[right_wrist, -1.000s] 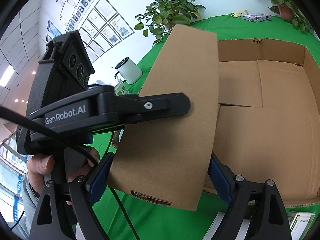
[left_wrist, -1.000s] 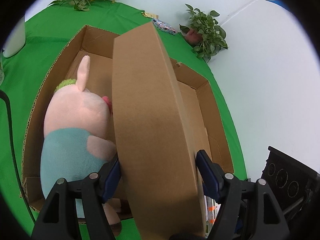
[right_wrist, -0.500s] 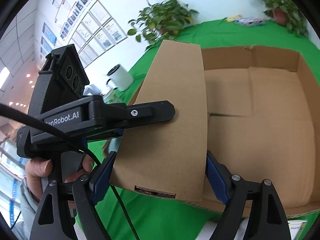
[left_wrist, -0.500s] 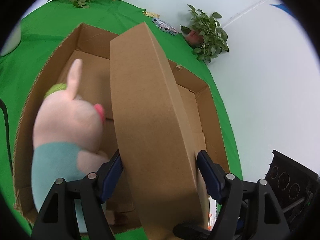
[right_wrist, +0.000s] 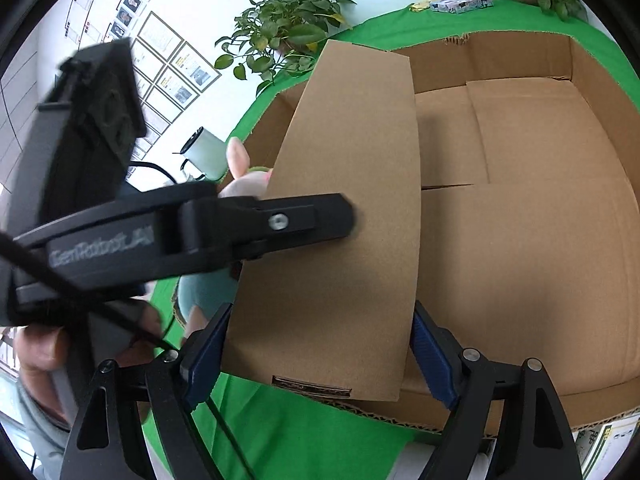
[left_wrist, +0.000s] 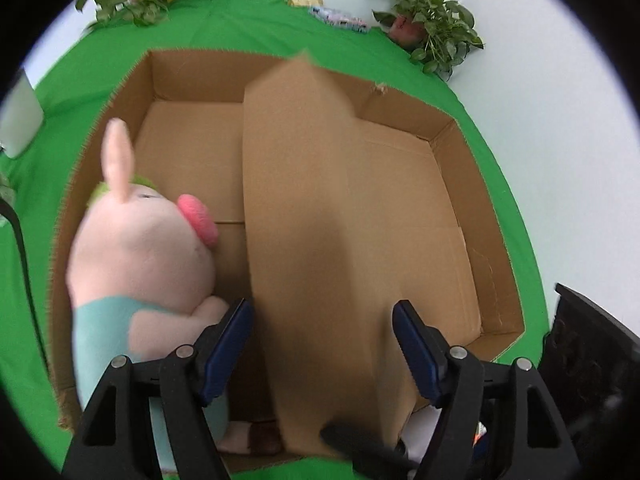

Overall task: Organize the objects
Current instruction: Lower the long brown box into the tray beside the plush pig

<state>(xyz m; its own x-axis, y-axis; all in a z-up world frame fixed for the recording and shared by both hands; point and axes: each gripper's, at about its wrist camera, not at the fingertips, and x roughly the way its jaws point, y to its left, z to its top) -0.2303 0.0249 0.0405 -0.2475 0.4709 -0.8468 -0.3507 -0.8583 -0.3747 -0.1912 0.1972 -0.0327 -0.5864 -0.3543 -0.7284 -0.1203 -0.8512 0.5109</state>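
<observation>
A long brown cardboard box (left_wrist: 320, 248) is held upright-tilted over a large open carton (left_wrist: 460, 184) on green cloth. My left gripper (left_wrist: 322, 344) is shut on the box's near end, a blue pad on each side. My right gripper (right_wrist: 320, 356) is shut on the same box (right_wrist: 348, 216) from the other side. A pink plush pig in a teal shirt (left_wrist: 140, 256) stands in the carton's left part, against the box. The left gripper's black body (right_wrist: 120, 224) crosses the right wrist view.
Potted plants (left_wrist: 432, 36) stand at the table's far edge, with small packets (left_wrist: 340, 20) between them. A white mug (right_wrist: 204, 152) stands left of the carton (right_wrist: 540, 200). Booklets (right_wrist: 600, 440) lie by the carton's near corner.
The long box has swung down and deeper into the carton, and both grippers have moved forward with it. The plush pig now shows farther to the right, beside the box.
</observation>
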